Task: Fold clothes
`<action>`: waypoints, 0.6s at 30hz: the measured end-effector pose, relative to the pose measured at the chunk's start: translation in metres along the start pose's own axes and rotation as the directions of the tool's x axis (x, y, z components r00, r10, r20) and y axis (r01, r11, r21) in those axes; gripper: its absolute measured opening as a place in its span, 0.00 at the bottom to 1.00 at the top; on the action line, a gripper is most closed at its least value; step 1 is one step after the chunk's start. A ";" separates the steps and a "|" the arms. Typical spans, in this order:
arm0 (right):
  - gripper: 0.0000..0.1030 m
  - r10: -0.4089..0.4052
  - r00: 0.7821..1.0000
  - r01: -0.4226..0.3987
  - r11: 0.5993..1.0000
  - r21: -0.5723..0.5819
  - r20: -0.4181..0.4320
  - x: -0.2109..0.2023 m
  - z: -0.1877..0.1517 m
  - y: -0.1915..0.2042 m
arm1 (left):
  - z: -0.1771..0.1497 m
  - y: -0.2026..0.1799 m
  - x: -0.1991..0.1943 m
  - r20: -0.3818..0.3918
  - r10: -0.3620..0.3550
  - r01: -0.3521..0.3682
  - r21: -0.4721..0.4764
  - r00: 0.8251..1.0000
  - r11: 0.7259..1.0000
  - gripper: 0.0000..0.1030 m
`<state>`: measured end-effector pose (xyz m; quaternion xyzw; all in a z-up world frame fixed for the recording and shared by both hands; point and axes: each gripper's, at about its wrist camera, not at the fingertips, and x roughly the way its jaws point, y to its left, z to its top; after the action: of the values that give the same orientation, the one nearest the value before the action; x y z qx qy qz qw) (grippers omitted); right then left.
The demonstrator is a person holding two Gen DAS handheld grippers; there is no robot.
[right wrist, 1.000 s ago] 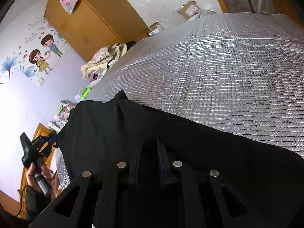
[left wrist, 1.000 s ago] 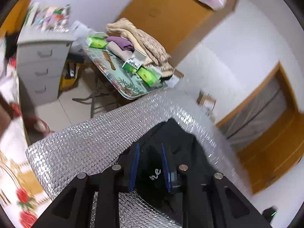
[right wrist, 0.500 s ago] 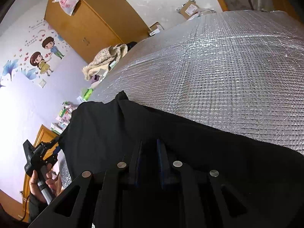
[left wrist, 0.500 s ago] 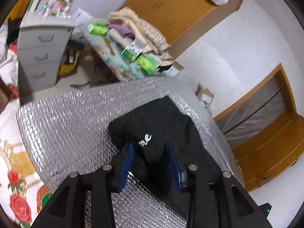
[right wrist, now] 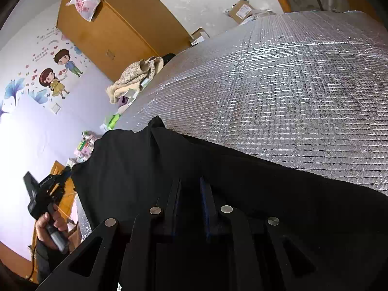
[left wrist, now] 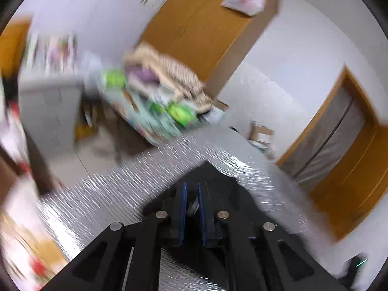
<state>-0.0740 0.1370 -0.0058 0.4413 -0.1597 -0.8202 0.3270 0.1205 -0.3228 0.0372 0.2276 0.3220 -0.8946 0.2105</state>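
Observation:
A black garment [right wrist: 145,169] lies on the silver foil mat [right wrist: 291,97], which covers the bed. My right gripper [right wrist: 190,186] is shut on a fold of it near the front edge. In the blurred left wrist view, my left gripper [left wrist: 191,194] has its jaws closing on the garment's [left wrist: 218,184] near corner, with dark cloth and a pale label pinched between the blue pads. The right wrist view shows the left gripper [right wrist: 61,178] at the far left, held by a hand [right wrist: 48,220], its fingertips at the garment's lifted corner.
Past the mat's [left wrist: 109,194] far edge stand a side table [left wrist: 155,131] piled with clothes [left wrist: 169,72] and green packets, and a grey drawer unit [left wrist: 48,101]. A wooden wardrobe [left wrist: 206,24] and a cardboard box [left wrist: 260,133] stand against the wall.
My left gripper's jaws spread wide over the garment's corner, then narrowed onto it, and its view swung and lifted a little. The right gripper has kept still on the cloth.

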 end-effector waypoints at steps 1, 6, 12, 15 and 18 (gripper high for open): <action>0.15 0.000 1.000 0.000 1.000 0.000 0.000 0.000 0.000 0.000 | -0.002 0.006 0.005 -0.030 0.043 -0.043 -0.005 0.999 0.999 0.09; 0.15 0.003 1.000 -0.003 1.000 0.004 0.000 0.000 0.000 -0.001 | -0.010 0.028 0.006 -0.092 -0.036 0.020 -0.171 0.995 0.985 0.09; 0.15 0.001 1.000 -0.001 1.000 0.002 -0.001 0.000 0.001 0.000 | 0.003 0.005 -0.009 -0.034 -0.123 0.116 -0.163 0.992 0.980 0.24; 0.15 0.001 1.000 -0.001 1.000 0.002 0.000 0.000 0.001 0.000 | 0.002 0.003 -0.001 -0.082 -0.119 0.102 -0.190 0.990 0.976 0.27; 0.15 0.006 1.000 -0.006 1.000 0.005 0.001 0.000 0.000 -0.001 | -0.005 0.010 0.009 -0.129 -0.128 0.090 -0.262 0.983 0.961 0.27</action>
<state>-0.0745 0.1378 -0.0057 0.4413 -0.1632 -0.8191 0.3281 0.1200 -0.3280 0.0243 0.2446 0.4609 -0.8371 0.1644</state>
